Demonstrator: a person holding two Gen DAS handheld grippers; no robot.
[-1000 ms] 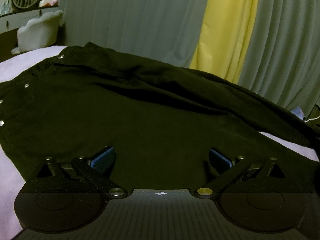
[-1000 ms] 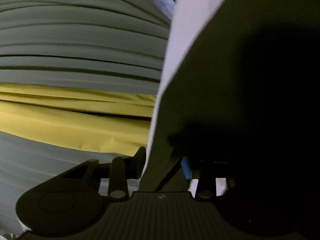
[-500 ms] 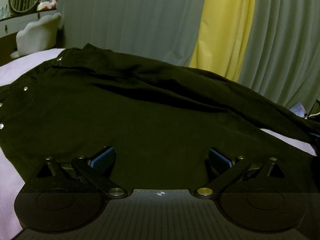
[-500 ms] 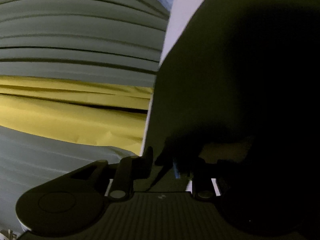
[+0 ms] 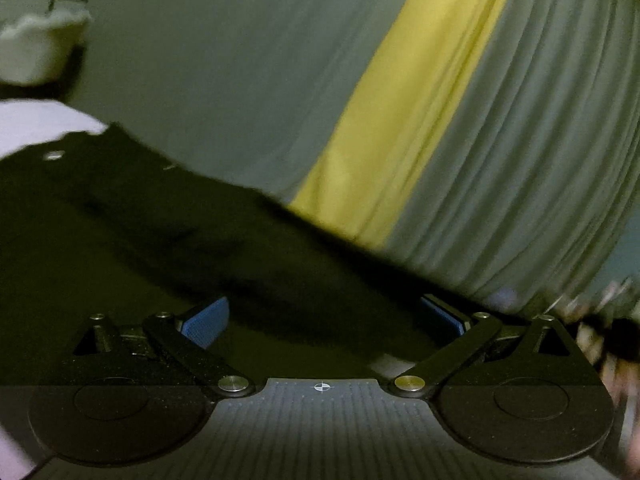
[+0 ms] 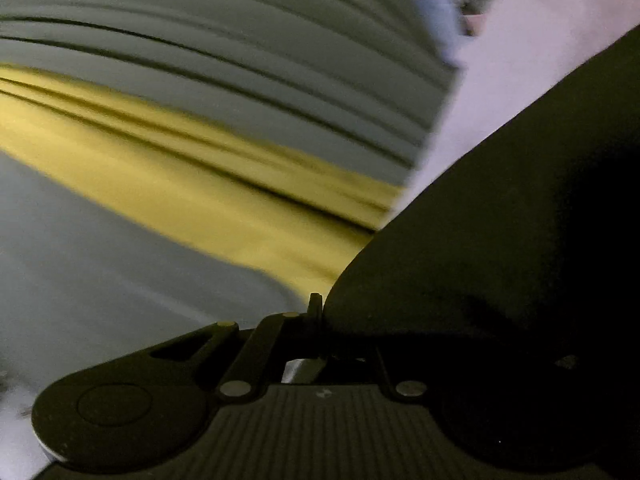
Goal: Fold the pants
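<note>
The black pants (image 5: pixel 168 240) lie spread on a pale lilac bed (image 5: pixel 36 124), waist with metal rivets at the left. My left gripper (image 5: pixel 324 316) is open, its blue pads (image 5: pixel 204 320) wide apart over the black cloth. In the right wrist view the pants (image 6: pixel 500 240) fill the right side and drape over the fingers. My right gripper (image 6: pixel 340 340) is shut on the pants cloth; its fingertips are hidden under the fabric.
Grey-green curtains (image 5: pixel 540 160) with a yellow panel (image 5: pixel 400 128) hang behind the bed. A white cushion (image 5: pixel 36 48) sits at the far left. The lilac sheet (image 6: pixel 500 80) shows beside the pants; a small blue object (image 6: pixel 436 20) lies at its far edge.
The left gripper has tilted and moved, so the view rolled and blurred. The right gripper closed on the pants cloth and lifted it; the fabric now covers its fingers.
</note>
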